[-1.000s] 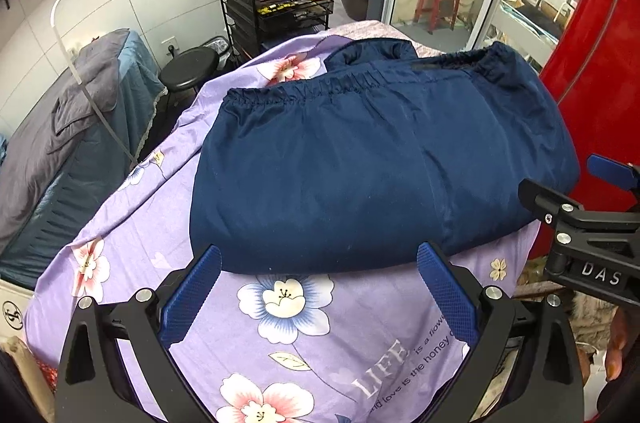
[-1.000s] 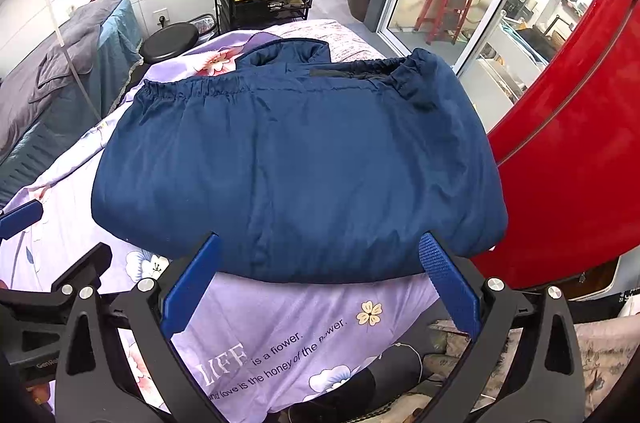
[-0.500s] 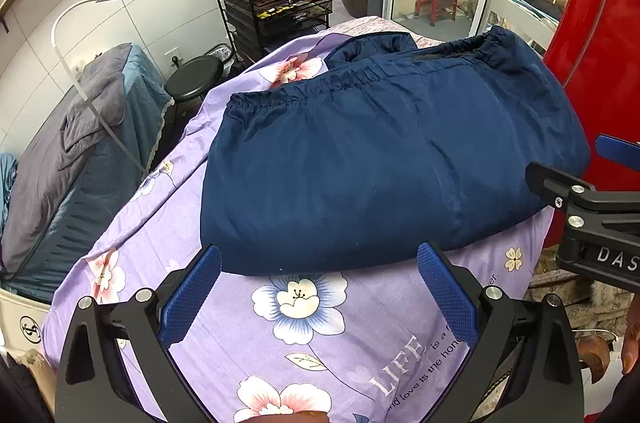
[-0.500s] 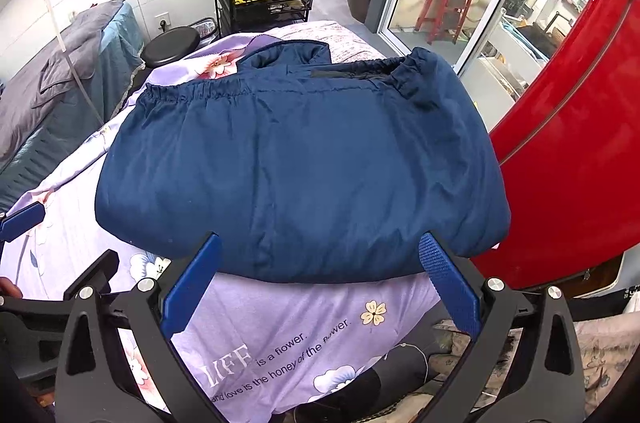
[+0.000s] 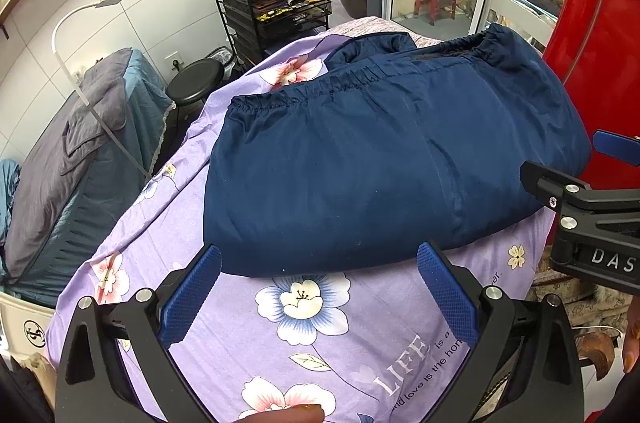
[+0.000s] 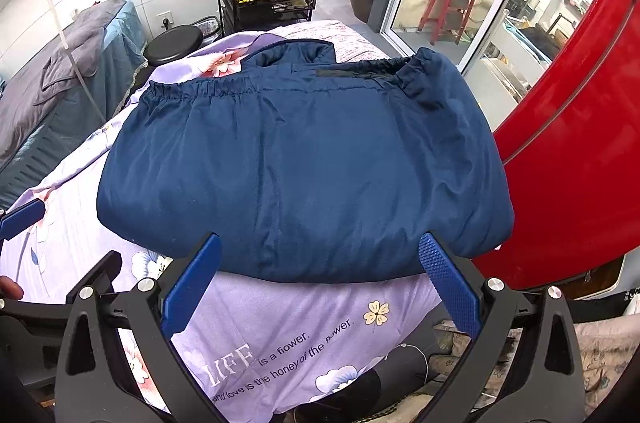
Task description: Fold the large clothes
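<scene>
A navy blue padded jacket (image 5: 380, 159) lies folded into a thick rectangle on a purple floral sheet (image 5: 312, 335) that covers the table. Its elastic hem runs along the far edge, and the collar sticks out behind. It also shows in the right wrist view (image 6: 304, 163). My left gripper (image 5: 318, 291) is open and empty, just in front of the jacket's near edge. My right gripper (image 6: 320, 283) is open and empty at the same near edge, further right. The right gripper's side shows in the left wrist view (image 5: 588, 207).
A red panel (image 6: 572, 143) stands close on the right of the table. A bed with grey bedding (image 5: 60, 175), a black stool (image 5: 196, 87) and a black drawer cart (image 5: 280, 3) with bottles stand to the left and behind. Glass doors lie beyond.
Both grippers have drawn back a little toward the near edge and the left one has tilted up. The jacket has not moved. Both stay open.
</scene>
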`<action>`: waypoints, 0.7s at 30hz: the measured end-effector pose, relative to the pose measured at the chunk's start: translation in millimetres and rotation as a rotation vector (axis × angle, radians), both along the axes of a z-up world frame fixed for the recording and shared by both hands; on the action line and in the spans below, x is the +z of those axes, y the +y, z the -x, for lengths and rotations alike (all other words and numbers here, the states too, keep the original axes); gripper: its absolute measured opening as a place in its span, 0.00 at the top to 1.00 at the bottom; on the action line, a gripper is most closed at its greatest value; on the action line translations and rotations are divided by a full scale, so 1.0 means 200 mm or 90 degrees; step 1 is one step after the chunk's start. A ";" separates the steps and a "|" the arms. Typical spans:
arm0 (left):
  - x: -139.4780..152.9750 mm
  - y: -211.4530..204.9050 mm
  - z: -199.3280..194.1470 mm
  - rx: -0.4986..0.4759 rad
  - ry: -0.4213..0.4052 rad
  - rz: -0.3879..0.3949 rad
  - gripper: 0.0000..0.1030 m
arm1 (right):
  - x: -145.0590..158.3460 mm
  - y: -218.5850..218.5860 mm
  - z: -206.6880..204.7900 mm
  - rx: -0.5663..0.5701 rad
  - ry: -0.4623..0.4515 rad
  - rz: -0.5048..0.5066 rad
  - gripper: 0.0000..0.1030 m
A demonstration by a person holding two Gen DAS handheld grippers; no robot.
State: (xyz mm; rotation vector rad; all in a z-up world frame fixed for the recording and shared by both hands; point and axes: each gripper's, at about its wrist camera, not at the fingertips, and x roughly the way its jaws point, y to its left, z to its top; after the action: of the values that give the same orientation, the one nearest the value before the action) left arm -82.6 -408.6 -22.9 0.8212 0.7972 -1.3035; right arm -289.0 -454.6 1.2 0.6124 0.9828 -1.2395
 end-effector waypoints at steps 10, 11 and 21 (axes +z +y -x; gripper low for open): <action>0.00 0.00 0.00 -0.003 -0.003 -0.002 0.06 | 0.00 0.00 0.00 0.001 0.000 -0.001 0.06; 0.00 0.00 0.00 -0.003 -0.003 -0.002 0.06 | 0.00 0.00 0.00 0.001 0.000 -0.001 0.06; 0.00 0.00 0.01 -0.005 -0.003 -0.003 0.06 | 0.00 0.00 -0.01 0.004 -0.001 0.000 0.06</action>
State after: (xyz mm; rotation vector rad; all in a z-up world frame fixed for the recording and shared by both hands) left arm -83.9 -408.0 -23.3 0.8313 0.7937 -1.3066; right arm -287.9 -454.2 0.6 0.6089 0.9831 -1.2336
